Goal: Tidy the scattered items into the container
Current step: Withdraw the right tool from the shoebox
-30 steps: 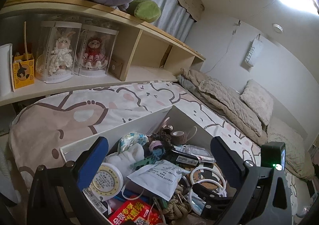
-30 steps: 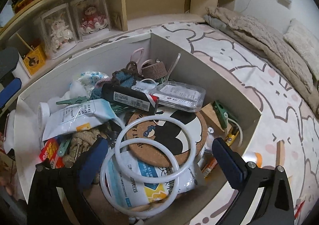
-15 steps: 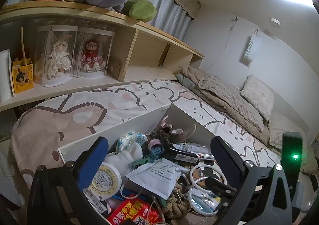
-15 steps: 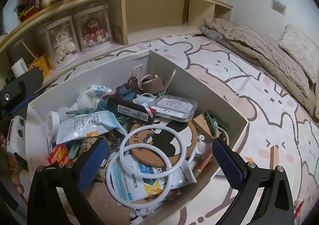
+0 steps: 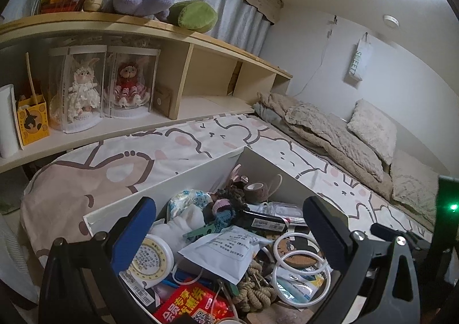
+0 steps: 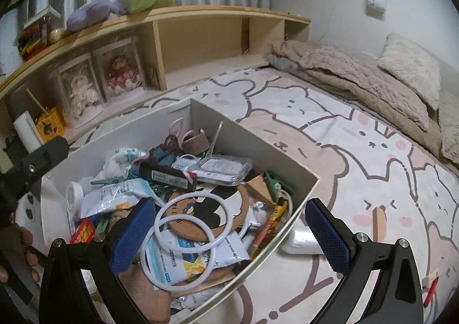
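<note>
Right tongs [image 6: 229, 238] higher above box [image 6: 287, 163], wide, empty.

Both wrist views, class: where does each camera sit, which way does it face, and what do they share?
Left wrist view: on the left tool, open, facing over the box toward shelf and bed.
Right wrist view: on the right tool, open, above the box's near corner; a hand shows at left.
Shared: the box, white rings, dolls.
</note>
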